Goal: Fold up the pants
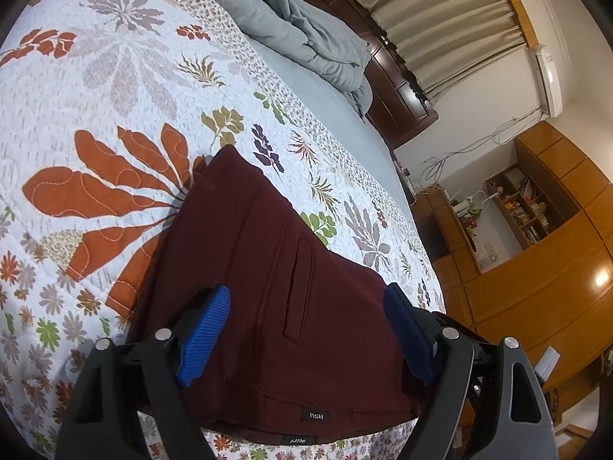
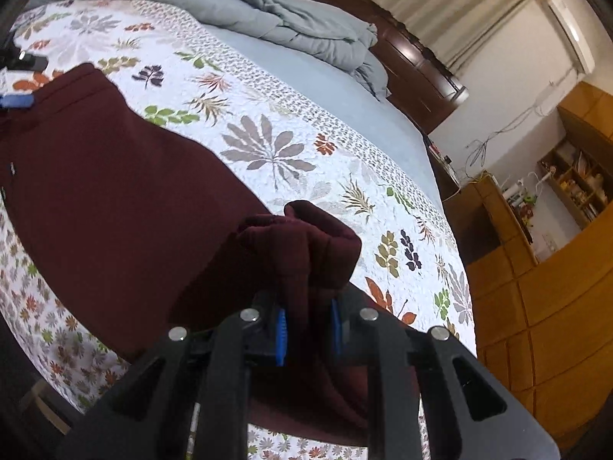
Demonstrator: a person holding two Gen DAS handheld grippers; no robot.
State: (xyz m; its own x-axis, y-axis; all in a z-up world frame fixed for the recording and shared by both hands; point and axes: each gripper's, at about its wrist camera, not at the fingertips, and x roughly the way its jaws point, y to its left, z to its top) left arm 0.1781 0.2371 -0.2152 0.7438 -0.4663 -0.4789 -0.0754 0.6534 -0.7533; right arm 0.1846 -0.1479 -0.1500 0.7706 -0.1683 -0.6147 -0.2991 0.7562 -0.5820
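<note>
Downward, right tool (image 2: 307,335) pinching pants (image 2: 115,191)

We see dark maroon pants (image 1: 276,268), plain in colour, with small black labels (image 1: 316,416) lettered in white at the waistband. Beneath them the quilt (image 1: 115,88) is white, printed with leaf and flower motifs in rust orange, taupe grey, olive, bright green and dark purple, and edged by a band of fine grey speckle. Past that band we see a pale blue-grey sheet (image 1: 329,103) and a bunched duvet (image 1: 291,19) of the same hue. The left gripper (image 1: 308,329) and the right gripper (image 2: 308,329) are black with ribbed blue pads (image 1: 203,337). The headboard (image 1: 398,92) is dark reddish brown, the curtain (image 1: 440,19) beige, the cabinets (image 1: 536,295) honey orange.
</note>
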